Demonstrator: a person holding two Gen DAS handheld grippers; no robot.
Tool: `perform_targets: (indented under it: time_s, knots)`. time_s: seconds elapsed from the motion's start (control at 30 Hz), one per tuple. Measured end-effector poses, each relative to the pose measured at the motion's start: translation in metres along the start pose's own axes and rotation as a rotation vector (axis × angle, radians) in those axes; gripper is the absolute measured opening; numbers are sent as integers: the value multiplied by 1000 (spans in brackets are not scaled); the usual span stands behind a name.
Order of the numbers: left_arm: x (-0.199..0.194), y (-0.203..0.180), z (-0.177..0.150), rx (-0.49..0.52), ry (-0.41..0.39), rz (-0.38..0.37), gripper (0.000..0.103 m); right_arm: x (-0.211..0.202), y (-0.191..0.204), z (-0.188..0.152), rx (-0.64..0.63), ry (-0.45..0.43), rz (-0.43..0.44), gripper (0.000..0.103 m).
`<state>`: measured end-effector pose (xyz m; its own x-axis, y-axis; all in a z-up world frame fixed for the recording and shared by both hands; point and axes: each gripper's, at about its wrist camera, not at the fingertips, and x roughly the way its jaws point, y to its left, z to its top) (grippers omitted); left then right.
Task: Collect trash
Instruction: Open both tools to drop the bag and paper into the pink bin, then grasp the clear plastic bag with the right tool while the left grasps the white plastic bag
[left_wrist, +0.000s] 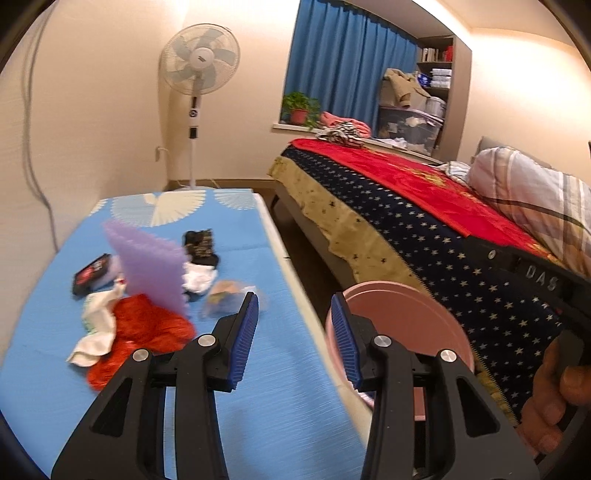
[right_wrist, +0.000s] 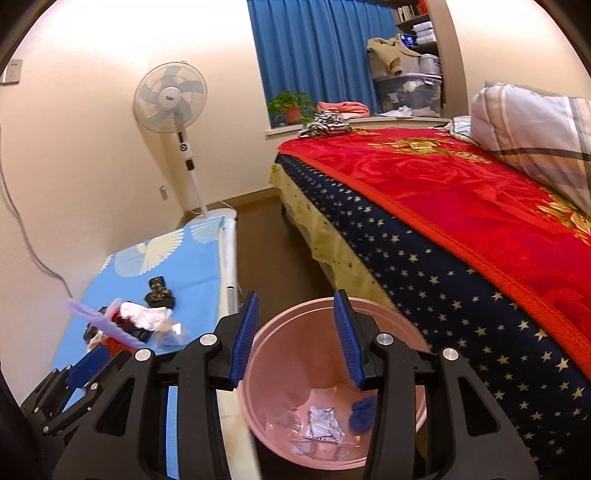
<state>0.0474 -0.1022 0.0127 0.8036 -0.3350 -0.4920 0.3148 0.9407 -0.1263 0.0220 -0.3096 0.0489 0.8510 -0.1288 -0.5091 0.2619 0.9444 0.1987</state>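
Both the left gripper (left_wrist: 293, 334) and right gripper (right_wrist: 295, 336) hang spread and empty, the pink bin (right_wrist: 388, 314) just beside the bench's right edge already holding a few scraps, while the litter pile (left_wrist: 147, 295) mid-bench remains uncollected.

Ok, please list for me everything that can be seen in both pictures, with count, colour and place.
bin: one, pink, on the floor between table and bed; scraps inside
table: one, blue patterned cover, on the left
purple sheet: one, standing tilted among the table litter
red crumpled piece: one, on the table
white crumpled pieces: several, on the table
black packets: two or more, on the table
fan: one, white, by the wall
bed: one, red and starred navy covers
pillow: one, striped, on the bed
curtain: blue, at the window
plant: one, green, red pot, on the sill
left hand-held gripper: open, empty
right hand-held gripper: open, empty, above the bin
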Motion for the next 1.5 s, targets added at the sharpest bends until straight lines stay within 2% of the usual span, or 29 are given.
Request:
perform_targets:
  time_s: [0.4,0.67,0.83,1.07,1.5]
  knots:
    - [-22,62,-9,-105,-75,171,37,11,62,-12,-50,20,145,37]
    - [-19,108,-17,-250,-63,294,37,38,95,-29,-73,72,205,35]
    - [-8,122,-22,-280,-40,346,37,66,107,-40,-82,117,214,35]
    - [7,134,-16,-281,-39,379,37,104,117,-47,-62,180,252,38]
    - [46,146,-16,-304,38,356,37,164,134,-58,-65,272,265,44]
